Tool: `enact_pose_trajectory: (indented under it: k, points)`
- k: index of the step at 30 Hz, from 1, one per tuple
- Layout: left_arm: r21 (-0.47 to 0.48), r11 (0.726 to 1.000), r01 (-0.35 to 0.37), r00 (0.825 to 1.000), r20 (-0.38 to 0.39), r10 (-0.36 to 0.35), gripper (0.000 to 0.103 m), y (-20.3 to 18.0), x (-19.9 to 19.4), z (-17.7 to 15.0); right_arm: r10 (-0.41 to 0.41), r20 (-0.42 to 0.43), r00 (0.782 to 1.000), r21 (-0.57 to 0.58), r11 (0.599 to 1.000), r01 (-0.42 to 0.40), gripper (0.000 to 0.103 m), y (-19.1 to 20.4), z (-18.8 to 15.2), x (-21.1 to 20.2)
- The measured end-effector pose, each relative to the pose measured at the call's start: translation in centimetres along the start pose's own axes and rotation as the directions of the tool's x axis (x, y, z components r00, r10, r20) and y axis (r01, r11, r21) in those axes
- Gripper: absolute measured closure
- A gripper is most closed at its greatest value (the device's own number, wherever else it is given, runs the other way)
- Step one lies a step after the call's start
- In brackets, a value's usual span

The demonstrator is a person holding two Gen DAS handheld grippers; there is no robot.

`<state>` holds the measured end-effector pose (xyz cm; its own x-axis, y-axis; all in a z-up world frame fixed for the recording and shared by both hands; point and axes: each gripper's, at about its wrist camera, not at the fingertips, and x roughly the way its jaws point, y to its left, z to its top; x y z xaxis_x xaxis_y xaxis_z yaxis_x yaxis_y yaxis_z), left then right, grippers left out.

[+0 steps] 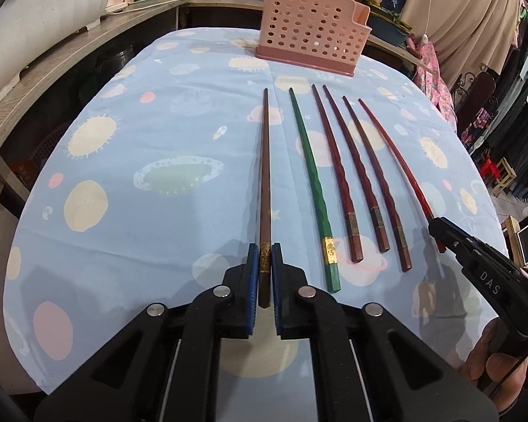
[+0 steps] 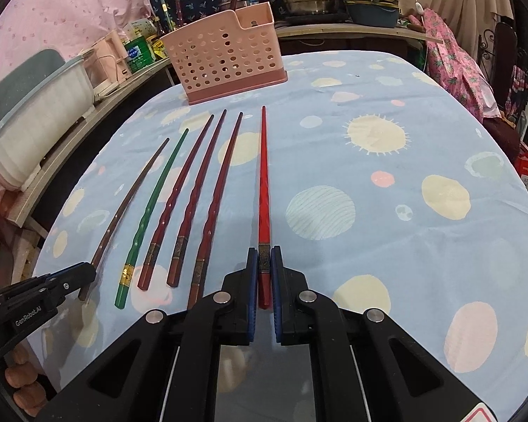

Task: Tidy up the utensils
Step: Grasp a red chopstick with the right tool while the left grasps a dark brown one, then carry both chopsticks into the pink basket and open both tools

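Both grippers are clamping the outermost chopsticks of a six-stick row.

The left gripper (image 1: 265,256) is pinching its blue pads on the gold-banded handle of the long brown wooden chopstick (image 1: 264,176) at the row's left end, while the right gripper (image 2: 264,258) is squeezing the bright red chopstick (image 2: 263,183) at the right end. Between them, a green chopstick (image 1: 311,183) and three dark red twisted chopsticks (image 1: 338,172) are lying side by side on the blue planet-print tablecloth (image 1: 151,133). The pink perforated plastic utensil holder (image 1: 311,28) is standing upright at the far end, well apart from the tips.
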<state>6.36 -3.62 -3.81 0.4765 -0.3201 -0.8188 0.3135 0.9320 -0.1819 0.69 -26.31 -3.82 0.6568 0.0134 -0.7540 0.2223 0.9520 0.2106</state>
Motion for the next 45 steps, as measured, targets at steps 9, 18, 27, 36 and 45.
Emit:
enact_pose_trajectory:
  k: [9, 18, 27, 36, 45]
  points:
    - [-0.015, 1.000, 0.015, 0.996, 0.091, -0.014, 0.096, 0.2, -4.1, 2.8, 0.021, 0.088, 0.996, 0.002, 1.000, -0.021, 0.096, -0.2, 2.7, -3.4]
    - [-0.001, 1.000, 0.012, 0.972, 0.233, -0.011, 0.096, 0.2, -8.9, 7.5, 0.029, 0.241, 0.970, 0.000, 1.000, -0.029, 0.096, -0.8, 8.1, -8.1]
    - [0.006, 1.000, -0.001, 0.942, 0.335, -0.002, 0.096, -0.1, -11.0, 13.3, 0.028, 0.335, 0.942, 0.000, 1.000, -0.030, 0.096, -1.4, 13.4, -9.8]
    - [0.004, 1.000, -0.018, 0.922, 0.387, 0.015, 0.096, -0.6, -10.8, 19.1, 0.055, 0.372, 0.926, 0.000, 0.998, -0.060, 0.096, -1.4, 18.1, -9.6]
    - [0.000, 1.000, -0.021, 0.875, 0.483, 0.018, 0.096, -1.9, -12.6, 25.8, 0.131, 0.478, 0.868, -0.029, 0.991, -0.134, 0.096, 0.6, 26.0, -11.2]
